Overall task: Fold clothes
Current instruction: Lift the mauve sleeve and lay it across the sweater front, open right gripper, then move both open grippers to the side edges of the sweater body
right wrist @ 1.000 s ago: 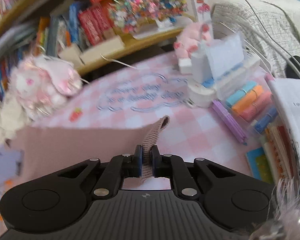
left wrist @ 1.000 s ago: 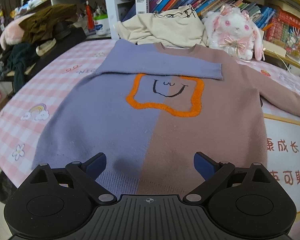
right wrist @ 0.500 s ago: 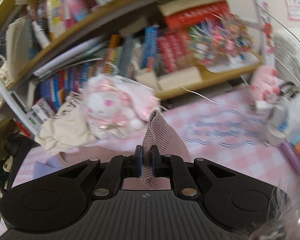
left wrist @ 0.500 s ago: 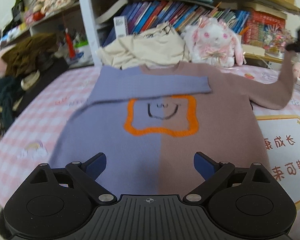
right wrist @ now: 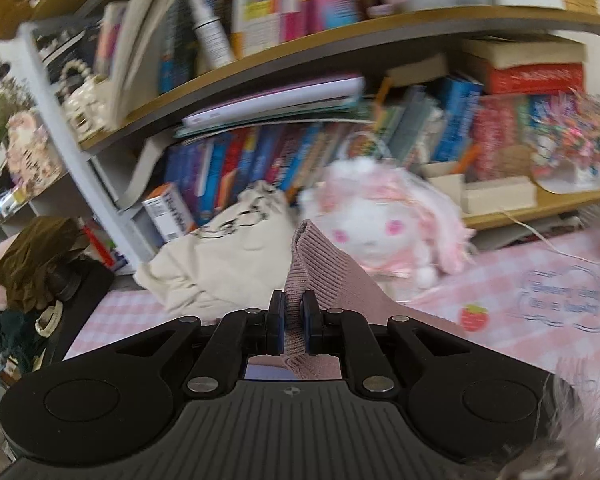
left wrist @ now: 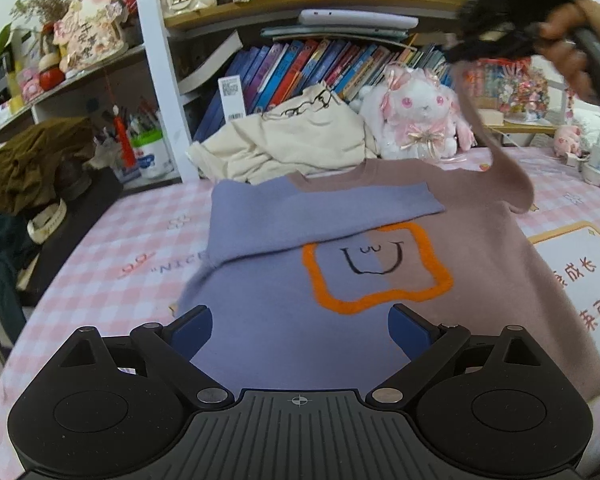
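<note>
While the sweater (left wrist: pixel 340 280) lies flat on the pink-checked bench (left wrist: pixel 112 256), half purple, half mauve, its purple sleeve folded across the chest, we see the right hand (left wrist: pixel 568 36) raised high. Its right hand-held gripper (right wrist: pixel 293 322) pinches the mauve sleeve cuff (right wrist: pixel 306 256), lifted off the bench. The left hand-held gripper (left wrist: pixel 300 332) hovers over the hem, jaws wide, empty.
</note>
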A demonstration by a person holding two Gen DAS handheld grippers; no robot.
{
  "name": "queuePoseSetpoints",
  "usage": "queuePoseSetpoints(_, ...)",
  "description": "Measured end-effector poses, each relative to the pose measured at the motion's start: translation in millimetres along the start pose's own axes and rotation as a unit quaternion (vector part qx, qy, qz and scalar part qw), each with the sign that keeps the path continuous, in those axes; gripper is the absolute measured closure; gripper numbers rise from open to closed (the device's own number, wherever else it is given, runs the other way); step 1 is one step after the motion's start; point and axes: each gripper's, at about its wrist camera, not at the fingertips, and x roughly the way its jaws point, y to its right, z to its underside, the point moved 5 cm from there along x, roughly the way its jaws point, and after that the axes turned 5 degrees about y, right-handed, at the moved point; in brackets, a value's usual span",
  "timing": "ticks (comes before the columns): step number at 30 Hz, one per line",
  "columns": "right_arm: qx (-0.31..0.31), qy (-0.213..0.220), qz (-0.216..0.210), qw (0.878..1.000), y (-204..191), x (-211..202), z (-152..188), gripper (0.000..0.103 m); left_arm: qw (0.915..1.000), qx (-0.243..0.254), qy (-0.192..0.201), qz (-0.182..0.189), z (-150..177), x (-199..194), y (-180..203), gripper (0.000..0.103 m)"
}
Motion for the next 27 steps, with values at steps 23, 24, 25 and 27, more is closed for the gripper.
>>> queuePoseSetpoints(23,-0.044,-0.099,-0.046,0.993,-157.1,103.3,70.6,0.092,0.9994,-0.006,-0.003,0.035,21.2,10.5,-68.7,0.006)
queuePoseSetpoints(24,-0.04,-0.104,-0.05,0.993,-158.2,105.4,73.2,0.089,0.9994,-0.007,-0.003,0.035,21.4,10.8,-70.3,0.006)
queuePoseSetpoints(25,-0.033,-0.106,-0.057,0.992,-158.5,105.5,74.3,0.088,0.9994,-0.007,-0.003,0.035,21.4,11.2,-71.8,0.006)
queuePoseSetpoints(27,-0.021,-0.105,-0.071,0.992,-158.9,103.7,74.8,0.084,0.9993,-0.005,-0.002,0.036,21.0,11.8,-72.2,0.006)
